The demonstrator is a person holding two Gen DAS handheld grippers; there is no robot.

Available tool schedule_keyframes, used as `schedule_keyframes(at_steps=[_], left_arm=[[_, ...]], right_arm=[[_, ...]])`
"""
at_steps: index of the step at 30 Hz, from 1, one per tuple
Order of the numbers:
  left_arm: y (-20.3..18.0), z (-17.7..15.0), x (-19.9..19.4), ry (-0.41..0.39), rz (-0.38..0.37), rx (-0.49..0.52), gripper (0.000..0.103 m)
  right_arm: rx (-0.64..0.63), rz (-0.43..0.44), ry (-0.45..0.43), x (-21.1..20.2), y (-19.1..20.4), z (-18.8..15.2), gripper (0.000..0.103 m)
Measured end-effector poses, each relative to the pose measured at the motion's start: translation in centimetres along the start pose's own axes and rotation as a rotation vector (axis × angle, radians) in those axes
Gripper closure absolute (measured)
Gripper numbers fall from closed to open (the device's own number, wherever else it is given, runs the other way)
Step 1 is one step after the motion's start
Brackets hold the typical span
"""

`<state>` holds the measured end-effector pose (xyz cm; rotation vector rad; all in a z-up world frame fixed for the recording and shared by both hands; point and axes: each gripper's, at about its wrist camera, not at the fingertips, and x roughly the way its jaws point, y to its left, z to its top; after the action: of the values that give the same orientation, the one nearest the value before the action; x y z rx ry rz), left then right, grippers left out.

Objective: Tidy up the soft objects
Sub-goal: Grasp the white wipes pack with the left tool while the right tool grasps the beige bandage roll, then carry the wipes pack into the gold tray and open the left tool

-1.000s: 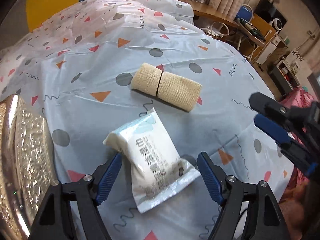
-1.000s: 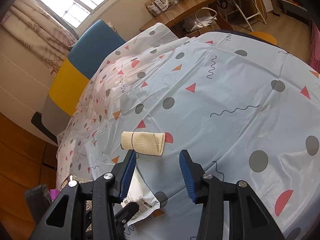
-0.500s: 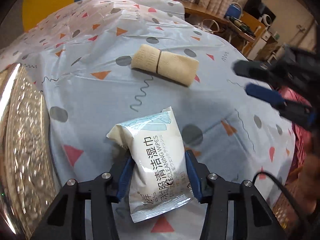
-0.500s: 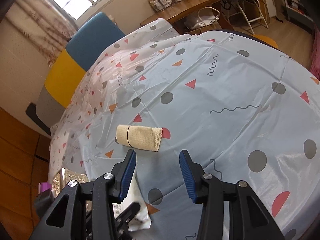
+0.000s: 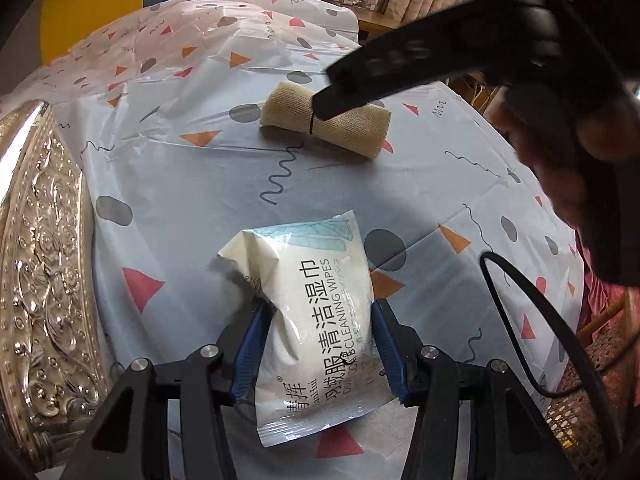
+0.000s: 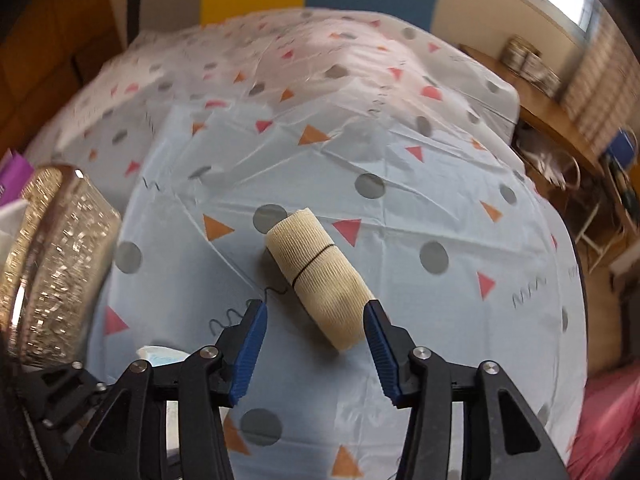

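A shiny embossed tray [image 5: 44, 264] sits at the tabletop's [image 5: 192, 184] left edge. Beside it, the left gripper [image 5: 318, 344] clamps a pack of wipes [image 5: 316, 308]. Further right, the right gripper [image 6: 314, 344], its jaws just widening, straddles a beige bandage roll [image 6: 320, 276] without pressing it.

Left gripper [image 5: 318, 334] pinching wipes pack [image 5: 316, 312] over patterned tablecloth [image 5: 192, 184] | bandage roll [image 5: 326, 124] lying beyond, right gripper's finger [image 5: 400, 68] hovering over it | embossed silver tray [image 5: 44, 264] sitting at left
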<state>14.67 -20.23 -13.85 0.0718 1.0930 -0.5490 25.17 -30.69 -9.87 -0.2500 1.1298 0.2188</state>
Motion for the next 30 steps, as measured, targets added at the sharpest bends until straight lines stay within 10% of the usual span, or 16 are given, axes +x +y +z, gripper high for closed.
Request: schedule_keyframes(at_steps=[8, 13, 22, 30], left_arm=[[0.0, -0.4, 0.0, -0.017, -0.006, -0.007, 0.049], [0.0, -0.7, -0.2, -0.030, -0.002, 0.003, 0.048], [-0.6, -1.1, -0.5, -0.048, 0.047, 0.041, 0.051], [-1.7, -1.1, -4.1, -0.104, 0.088, 0.082, 0.055]], right_arm=[[-0.082, -0.060, 0.117, 5.0, 0.3, 2.1, 0.044], [0.045, -0.065, 0.096, 4.5, -1.5, -0.2, 0.065], [0.330, -0.060, 0.117, 1.9, -3.6, -8.7, 0.058], [0.396, -0.001, 0.081, 2.0, -5.3, -9.7, 0.057]])
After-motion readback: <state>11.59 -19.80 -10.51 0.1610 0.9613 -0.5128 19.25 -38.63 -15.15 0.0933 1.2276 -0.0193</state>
